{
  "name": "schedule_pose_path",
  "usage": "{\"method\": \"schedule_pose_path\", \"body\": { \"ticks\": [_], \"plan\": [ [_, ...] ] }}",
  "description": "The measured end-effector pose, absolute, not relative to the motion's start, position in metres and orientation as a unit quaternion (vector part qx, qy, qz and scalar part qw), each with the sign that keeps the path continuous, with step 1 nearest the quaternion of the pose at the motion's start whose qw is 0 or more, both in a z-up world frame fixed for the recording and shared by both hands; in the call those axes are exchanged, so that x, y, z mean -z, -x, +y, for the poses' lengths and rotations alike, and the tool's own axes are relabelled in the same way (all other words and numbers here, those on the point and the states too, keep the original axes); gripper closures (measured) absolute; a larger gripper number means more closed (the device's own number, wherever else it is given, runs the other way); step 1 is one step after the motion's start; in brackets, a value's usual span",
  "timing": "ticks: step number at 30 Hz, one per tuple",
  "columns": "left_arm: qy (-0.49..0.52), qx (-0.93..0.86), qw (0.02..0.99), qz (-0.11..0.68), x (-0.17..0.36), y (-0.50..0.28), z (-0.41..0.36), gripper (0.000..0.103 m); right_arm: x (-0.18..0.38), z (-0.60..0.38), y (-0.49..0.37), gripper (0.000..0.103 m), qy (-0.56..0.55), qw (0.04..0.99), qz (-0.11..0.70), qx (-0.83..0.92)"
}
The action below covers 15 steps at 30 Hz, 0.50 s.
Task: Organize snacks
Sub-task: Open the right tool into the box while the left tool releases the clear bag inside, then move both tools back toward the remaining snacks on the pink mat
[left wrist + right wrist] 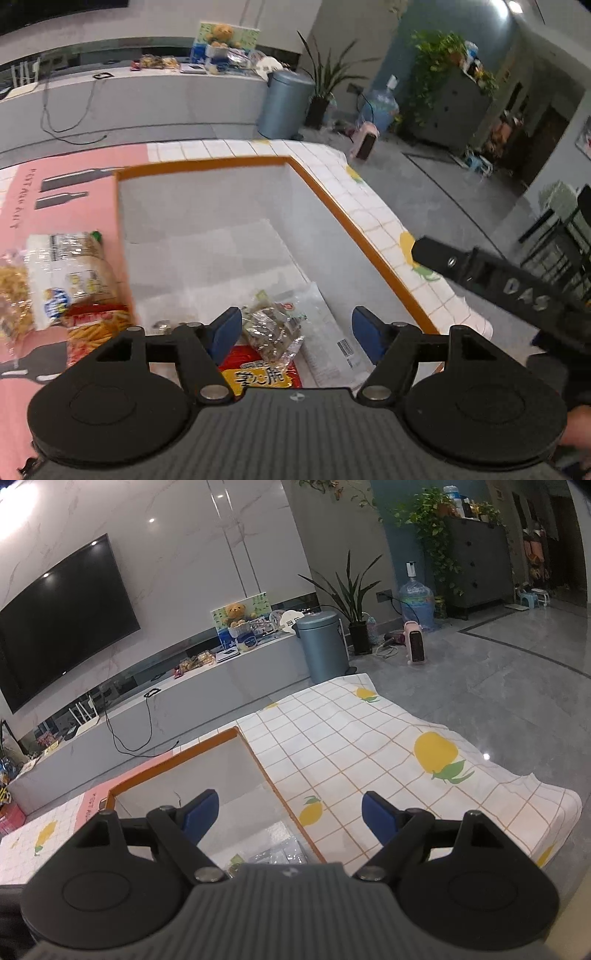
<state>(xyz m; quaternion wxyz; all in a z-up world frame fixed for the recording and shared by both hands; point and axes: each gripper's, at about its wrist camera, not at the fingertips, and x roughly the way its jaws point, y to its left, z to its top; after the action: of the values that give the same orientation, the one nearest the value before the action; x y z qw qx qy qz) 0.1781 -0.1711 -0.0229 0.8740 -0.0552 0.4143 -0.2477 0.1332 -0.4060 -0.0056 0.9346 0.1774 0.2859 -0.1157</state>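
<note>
My left gripper (295,332) hangs with jaws apart over the box (207,164); inside, a clear packet (275,330) lies on a red packet (258,373). My right gripper (290,818) is apart too.

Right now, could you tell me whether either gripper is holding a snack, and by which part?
Nothing is held. The left gripper stands open above a clear snack packet lying in the box; the right gripper is open and empty.

A television (62,616) hangs above a long cabinet (184,698), near a blue bin (323,642) and potted plant (354,598).
</note>
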Motion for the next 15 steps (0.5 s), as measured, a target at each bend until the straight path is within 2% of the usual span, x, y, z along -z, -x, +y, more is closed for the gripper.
{"method": "schedule_pose_path", "body": {
  "ticks": [12,15],
  "plan": [
    [0.090,0.202,0.902,0.371,-0.018,-0.154,-0.118,0.023,-0.005,-0.370,-0.128,0.020,-0.161,0.948,0.270,0.057],
    [0.107,0.194,0.895,0.387,-0.021,-0.146,-0.101,0.023,-0.014,-0.351,-0.124,0.020,-0.149,0.953,0.260,0.033]
  ]
}}
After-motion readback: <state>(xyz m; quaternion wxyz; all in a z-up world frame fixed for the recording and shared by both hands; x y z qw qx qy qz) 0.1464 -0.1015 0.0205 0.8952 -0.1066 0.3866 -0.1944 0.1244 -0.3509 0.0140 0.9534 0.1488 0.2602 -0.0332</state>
